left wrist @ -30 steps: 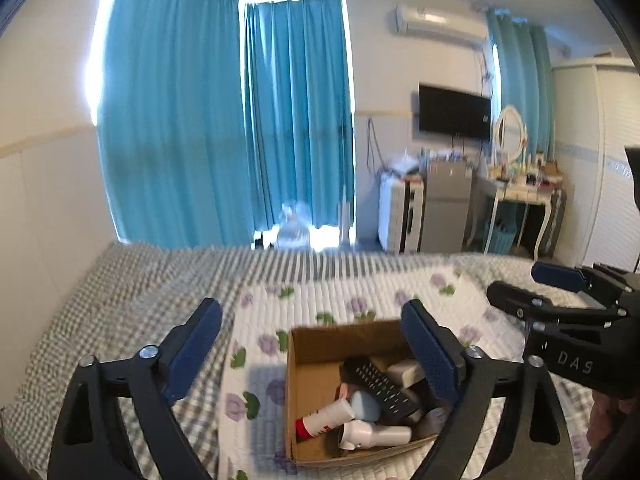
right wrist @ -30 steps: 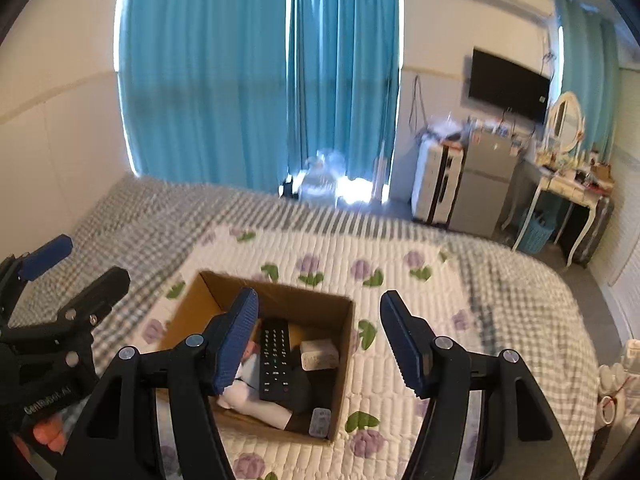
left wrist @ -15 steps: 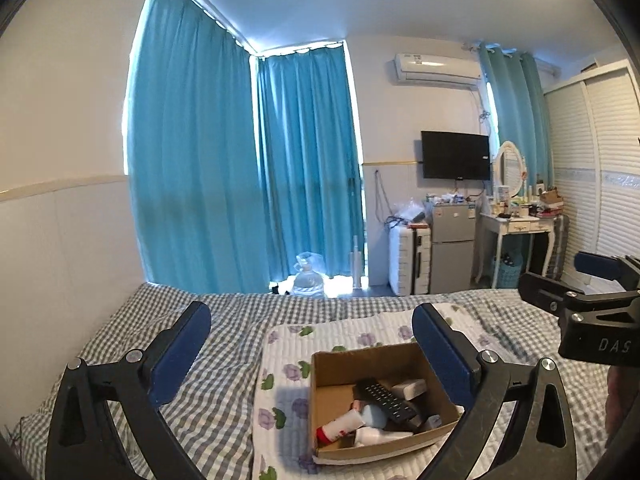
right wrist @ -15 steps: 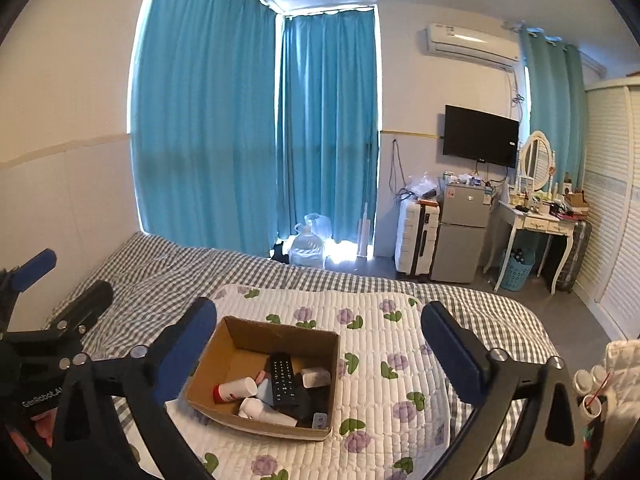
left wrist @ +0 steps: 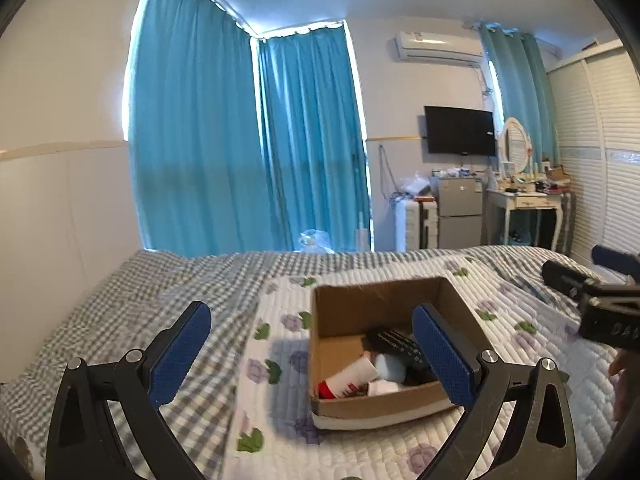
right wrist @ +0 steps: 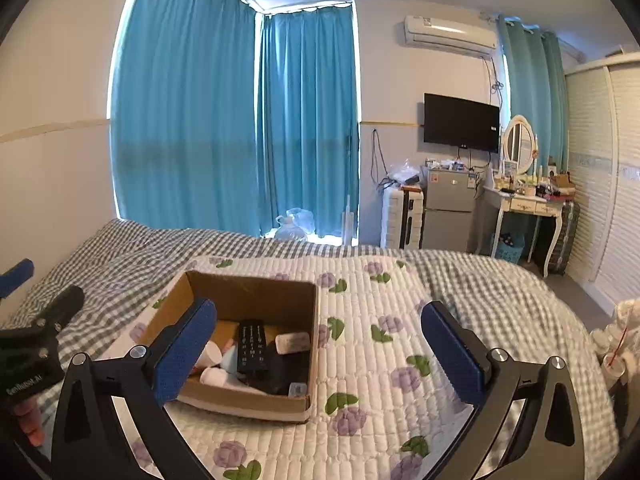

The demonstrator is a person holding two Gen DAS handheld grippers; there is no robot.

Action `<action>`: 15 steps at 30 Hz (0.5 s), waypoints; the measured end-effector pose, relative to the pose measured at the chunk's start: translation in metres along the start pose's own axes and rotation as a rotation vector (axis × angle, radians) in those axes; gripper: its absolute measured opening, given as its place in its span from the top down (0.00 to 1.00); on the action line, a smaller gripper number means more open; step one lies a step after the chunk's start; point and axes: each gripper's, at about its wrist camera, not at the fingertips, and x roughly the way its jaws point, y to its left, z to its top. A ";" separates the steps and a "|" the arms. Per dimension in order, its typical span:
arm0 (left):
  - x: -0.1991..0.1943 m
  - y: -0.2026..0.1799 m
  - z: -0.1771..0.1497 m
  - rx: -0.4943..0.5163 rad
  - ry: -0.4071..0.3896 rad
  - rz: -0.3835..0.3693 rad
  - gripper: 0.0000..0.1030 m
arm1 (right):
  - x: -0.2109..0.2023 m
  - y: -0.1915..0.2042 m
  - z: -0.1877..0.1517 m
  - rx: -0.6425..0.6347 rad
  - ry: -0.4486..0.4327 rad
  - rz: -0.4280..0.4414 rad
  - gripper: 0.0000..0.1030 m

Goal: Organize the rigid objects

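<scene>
On the bed's floral quilt (right wrist: 400, 320) sits a cardboard box (right wrist: 256, 300) holding a black remote (right wrist: 252, 346) and small bottles. Both the left gripper (left wrist: 316, 354) and right gripper (right wrist: 320, 346) hover above with fingers spread wide, holding nothing.

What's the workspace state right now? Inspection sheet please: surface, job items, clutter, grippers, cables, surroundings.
Surface: bed with a grey checked cover and a white floral quilt laid over it.
Job's things: open cardboard box on the quilt, holding a black remote, a white tube with a red end, a small white block and other small items too jumbled to name.
Clutter: nothing seen on the quilt outside the box.
Grippers: left gripper and right gripper both open, empty, above the bed, aimed toward the box.
Cables: wires hanging on the far wall.
Surroundings: blue curtains, wall TV, air conditioner, small fridge, dressing table.
</scene>
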 end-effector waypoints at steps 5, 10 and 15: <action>0.005 0.002 -0.013 -0.026 0.031 -0.014 0.00 | 0.016 0.003 -0.026 -0.011 0.038 -0.014 0.00; 0.012 0.002 -0.024 -0.011 0.071 -0.015 0.00 | 0.030 0.003 -0.038 0.001 0.096 0.001 0.00; 0.012 0.000 -0.027 -0.005 0.082 -0.012 0.00 | 0.034 0.005 -0.046 -0.012 0.122 0.006 0.00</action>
